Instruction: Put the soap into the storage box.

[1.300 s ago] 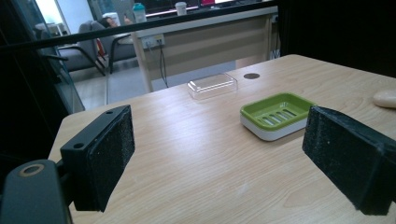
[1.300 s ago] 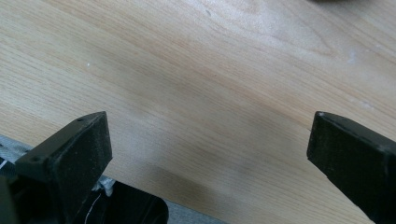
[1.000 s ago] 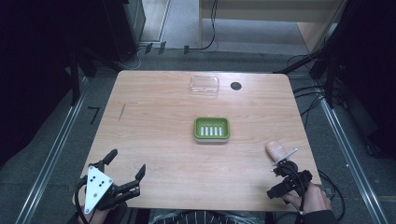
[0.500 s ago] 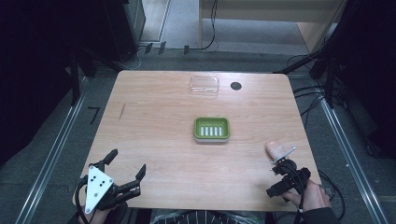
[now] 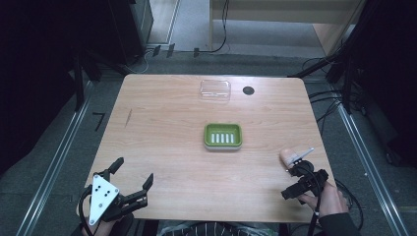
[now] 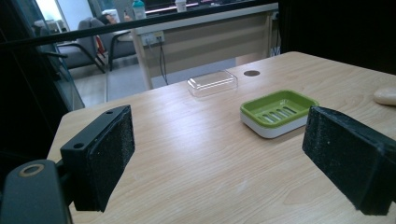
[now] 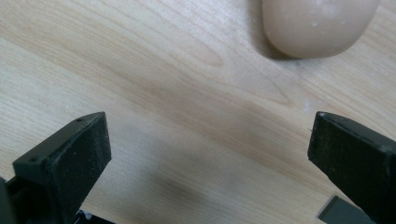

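Note:
A beige bar of soap (image 5: 286, 156) lies near the table's right edge. In the right gripper view the soap (image 7: 320, 25) sits just beyond the jaws. My right gripper (image 5: 302, 181) hovers right behind it, tilted down at the wood, open (image 7: 210, 126) and holding nothing. A green soap dish (image 5: 223, 135) with a slotted insert stands mid-table, and the left gripper view has the dish (image 6: 280, 112) ahead and to the right. My left gripper (image 5: 133, 173) rests at the front left corner, open (image 6: 219, 144) and empty.
A clear plastic lid (image 5: 215, 90) lies at the table's far edge, beside a round black cable hole (image 5: 248, 90). The lid (image 6: 212, 83) is far ahead in the left gripper view. Cables and dark frames surround the table (image 5: 162, 147).
My right gripper has shifted very slightly beside the soap. The left gripper, dish, lid and soap stay where they were.

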Tool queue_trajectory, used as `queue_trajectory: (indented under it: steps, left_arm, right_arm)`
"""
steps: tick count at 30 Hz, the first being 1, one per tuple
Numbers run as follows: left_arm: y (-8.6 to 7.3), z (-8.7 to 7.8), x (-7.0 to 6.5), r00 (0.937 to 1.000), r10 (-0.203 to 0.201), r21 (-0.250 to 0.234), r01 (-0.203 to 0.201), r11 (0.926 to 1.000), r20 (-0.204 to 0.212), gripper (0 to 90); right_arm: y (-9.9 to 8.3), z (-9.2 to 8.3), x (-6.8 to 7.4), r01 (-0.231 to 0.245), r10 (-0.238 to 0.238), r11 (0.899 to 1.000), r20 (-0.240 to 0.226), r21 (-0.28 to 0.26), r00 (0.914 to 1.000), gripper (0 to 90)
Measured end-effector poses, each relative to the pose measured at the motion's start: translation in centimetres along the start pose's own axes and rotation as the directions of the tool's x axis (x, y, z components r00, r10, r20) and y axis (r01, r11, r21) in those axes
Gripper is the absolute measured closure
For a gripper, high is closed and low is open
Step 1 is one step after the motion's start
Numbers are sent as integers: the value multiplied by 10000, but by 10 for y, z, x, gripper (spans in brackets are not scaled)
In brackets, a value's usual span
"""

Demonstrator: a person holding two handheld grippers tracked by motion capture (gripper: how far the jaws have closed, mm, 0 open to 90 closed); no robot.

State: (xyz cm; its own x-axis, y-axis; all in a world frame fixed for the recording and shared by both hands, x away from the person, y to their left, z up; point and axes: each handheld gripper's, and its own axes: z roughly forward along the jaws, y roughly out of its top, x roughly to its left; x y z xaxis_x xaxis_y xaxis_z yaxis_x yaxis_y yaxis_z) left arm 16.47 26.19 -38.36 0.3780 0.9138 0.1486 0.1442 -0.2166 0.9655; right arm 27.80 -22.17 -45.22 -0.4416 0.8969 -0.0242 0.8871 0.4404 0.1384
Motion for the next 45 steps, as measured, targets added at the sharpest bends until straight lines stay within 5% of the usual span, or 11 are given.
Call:
queue_trajectory:
  steps: [28, 45]
  left_arm:
    - [1, 1, -1, 9999, 125, 30, -125, 9999, 43, 96]
    - [1, 1, -1, 9999, 137, 20, -138, 9999, 40, 96]
  right_arm:
    - [26, -5, -7, 572, -565, 9975, 186, -408, 9982, 0]
    - [49, 0, -31, 566, -561, 9972, 111, -497, 9984, 0]
